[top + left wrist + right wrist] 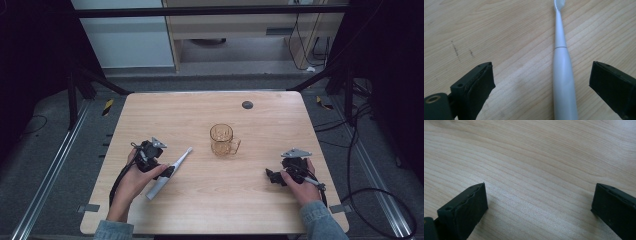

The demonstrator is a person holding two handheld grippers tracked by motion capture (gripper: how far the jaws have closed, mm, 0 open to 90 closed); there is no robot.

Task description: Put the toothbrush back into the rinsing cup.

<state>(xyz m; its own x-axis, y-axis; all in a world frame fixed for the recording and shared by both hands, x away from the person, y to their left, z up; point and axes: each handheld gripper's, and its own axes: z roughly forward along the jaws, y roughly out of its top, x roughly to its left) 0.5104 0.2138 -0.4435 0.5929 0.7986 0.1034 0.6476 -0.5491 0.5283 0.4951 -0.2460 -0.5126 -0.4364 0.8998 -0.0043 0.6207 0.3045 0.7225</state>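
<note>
The left claw (541,82) is held wide apart, with the toothbrush (562,82) lying flat on the worktop (499,30) between its jaws, nearer the right-hand one. In judgement, the handle should be centred before closing. The right claw (539,207) is also wide, over bare wood. Toward 12 o'clock, the glass mug (222,140) stands upright, apparently empty.

On the bench (215,200) a mug (223,139) stands near the middle, upright, with its handle toward the right. To the left of it and nearer the person lies a toothbrush (169,173), its head pointing toward the mug. The left gripper (167,171) is over the toothbrush handle, one jaw on each side. The right gripper (270,175) is at the right side, well apart from the mug.
</note>
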